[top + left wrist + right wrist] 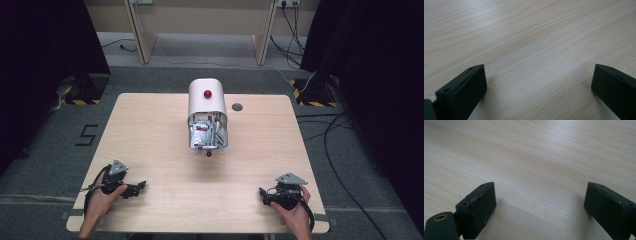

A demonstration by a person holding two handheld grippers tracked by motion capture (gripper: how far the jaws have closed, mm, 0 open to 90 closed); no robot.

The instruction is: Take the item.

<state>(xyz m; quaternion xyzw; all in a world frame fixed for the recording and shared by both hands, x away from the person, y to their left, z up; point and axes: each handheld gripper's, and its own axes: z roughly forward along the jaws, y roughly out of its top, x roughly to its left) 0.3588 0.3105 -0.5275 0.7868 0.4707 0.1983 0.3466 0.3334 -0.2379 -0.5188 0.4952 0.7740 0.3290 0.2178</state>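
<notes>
Two grippers sit low at the table's near edge. Left gripper, by the near-left corner, jaws spread wide over bare wood, nothing between them. One white bin, tipped on its side mid-table toward the far edge, two red knobs showing. Right gripper, near-right corner, jaws apart too, empty.
</notes>
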